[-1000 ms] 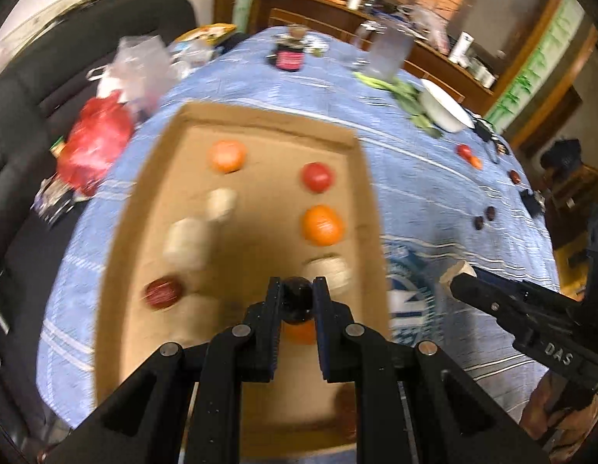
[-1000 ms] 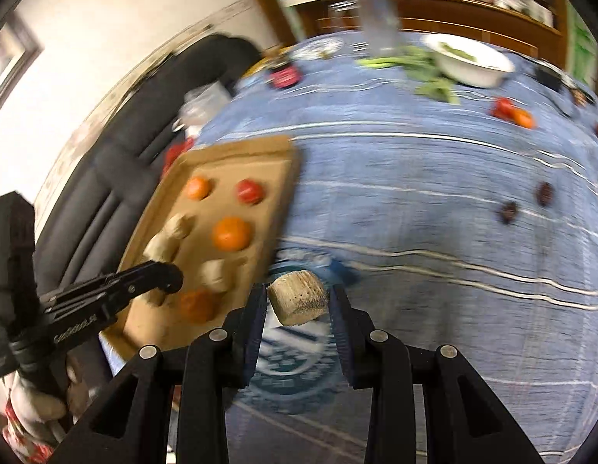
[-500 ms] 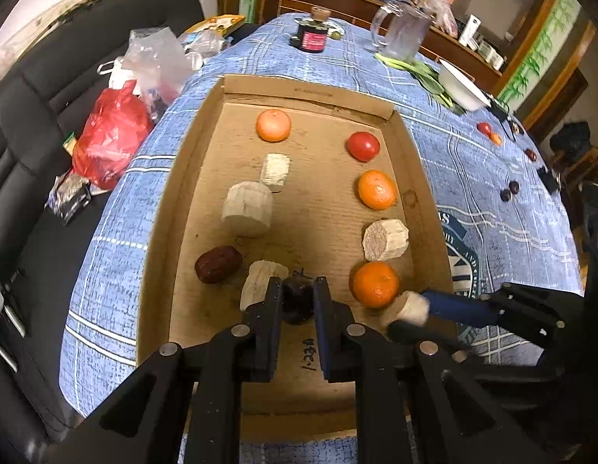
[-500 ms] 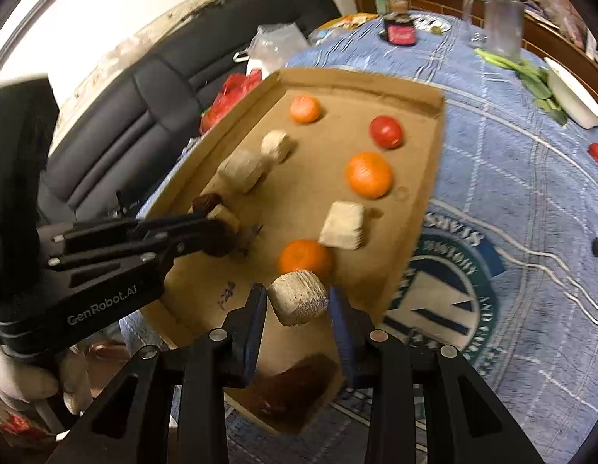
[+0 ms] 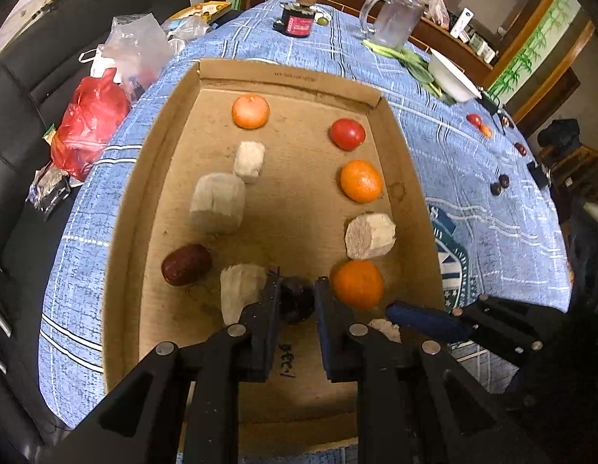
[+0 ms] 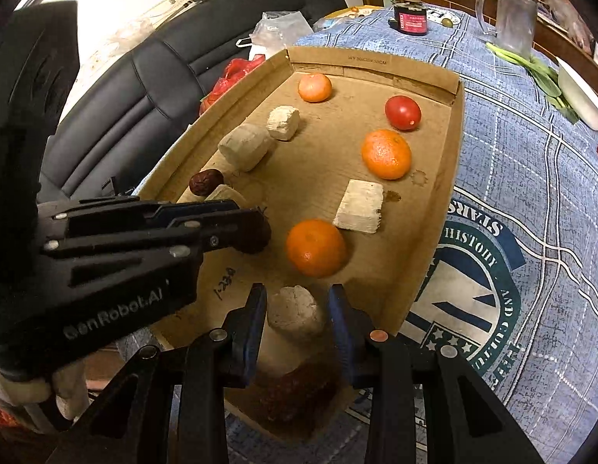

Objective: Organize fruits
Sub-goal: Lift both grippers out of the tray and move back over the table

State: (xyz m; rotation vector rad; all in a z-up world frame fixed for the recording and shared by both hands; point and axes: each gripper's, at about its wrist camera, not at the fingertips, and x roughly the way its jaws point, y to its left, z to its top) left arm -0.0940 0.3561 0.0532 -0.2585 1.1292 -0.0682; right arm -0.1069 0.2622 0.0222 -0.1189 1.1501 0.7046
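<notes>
A round table under a blue plaid cloth (image 5: pixel 472 178) stands beside a black sofa (image 6: pixel 152 73) and carries a shallow cardboard tray (image 5: pixel 136 208). Your left gripper (image 5: pixel 297 297) points down into the tray's near end; its jaws have just been opening, and a dark round fruit (image 5: pixel 297 301) sits between the fingers, which stand barely clear of it. Beside it lie a pale chunk (image 5: pixel 241 294) on one side and an orange (image 5: pixel 357 284) on the other. Your right gripper (image 6: pixel 297 309) is clamped on a pale cut piece (image 6: pixel 295 313), held low over the tray's near right corner, just short of that orange. Farther in lie a red date (image 5: pixel 186 264), two more pale blocks, two further oranges and a tomato (image 5: pixel 347 133).
</notes>
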